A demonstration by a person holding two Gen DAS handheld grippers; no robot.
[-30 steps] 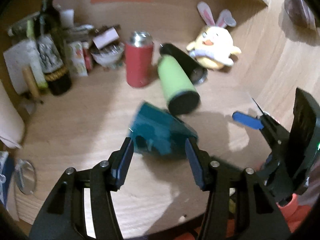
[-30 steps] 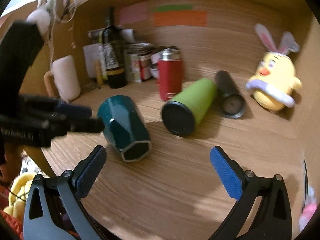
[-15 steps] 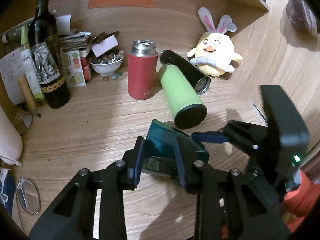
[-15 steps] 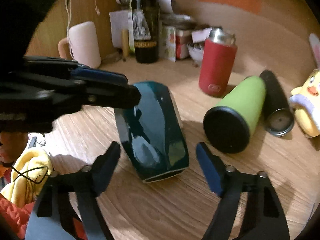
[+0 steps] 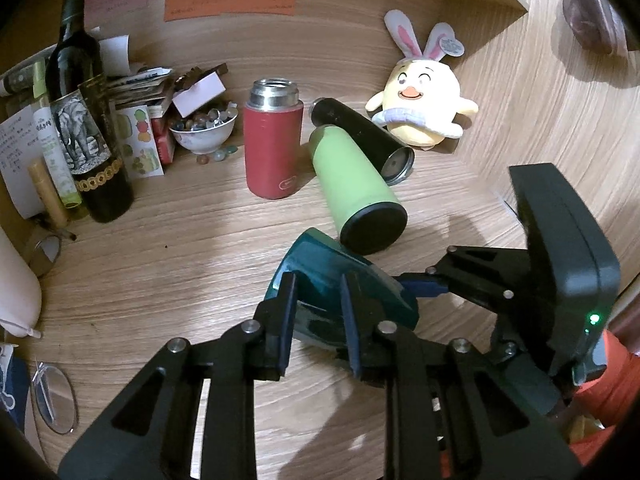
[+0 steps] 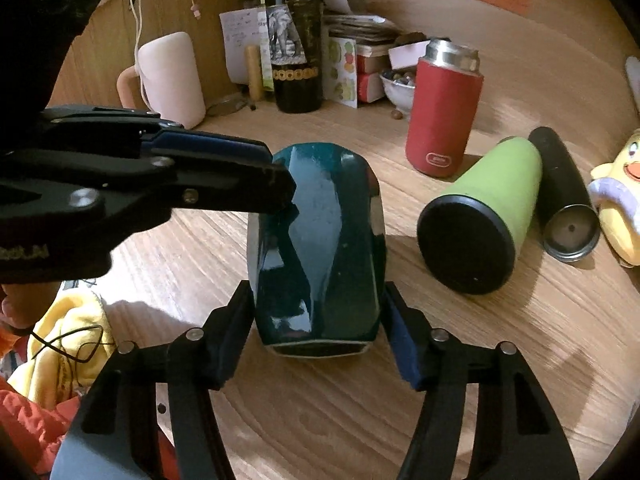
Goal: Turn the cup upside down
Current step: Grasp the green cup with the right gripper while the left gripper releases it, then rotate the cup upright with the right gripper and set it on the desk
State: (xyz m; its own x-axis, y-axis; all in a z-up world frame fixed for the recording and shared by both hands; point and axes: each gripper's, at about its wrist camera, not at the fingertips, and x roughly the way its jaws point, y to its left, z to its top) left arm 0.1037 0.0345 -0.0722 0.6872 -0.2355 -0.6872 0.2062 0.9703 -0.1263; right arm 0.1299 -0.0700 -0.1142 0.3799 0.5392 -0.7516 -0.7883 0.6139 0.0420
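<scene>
The dark teal faceted cup point(image 6: 320, 248) lies on its side above the wooden table, its base toward the right wrist camera. My right gripper point(image 6: 318, 332) is shut on the cup's body, one pad on each side near the base. My left gripper point(image 5: 316, 308) is shut on the cup's rim wall point(image 5: 340, 280), one finger inside the mouth and one outside. In the right wrist view the left gripper's fingers point(image 6: 240, 184) reach in from the left onto the cup's far end. In the left wrist view the right gripper point(image 5: 424, 286) shows at the right.
A green flask point(image 5: 356, 188) and a black flask point(image 5: 364, 136) lie on their sides just beyond the cup. A red flask point(image 5: 272, 148) stands behind, with a wine bottle point(image 5: 84, 120), a bowl point(image 5: 202, 132), a plush chick point(image 5: 420, 108) and a pink mug point(image 6: 172, 78) around.
Both grippers closed on the teal cup: the left onto its rim wall, the right around its body. The cup turned from lying askew to base facing the right wrist camera.
</scene>
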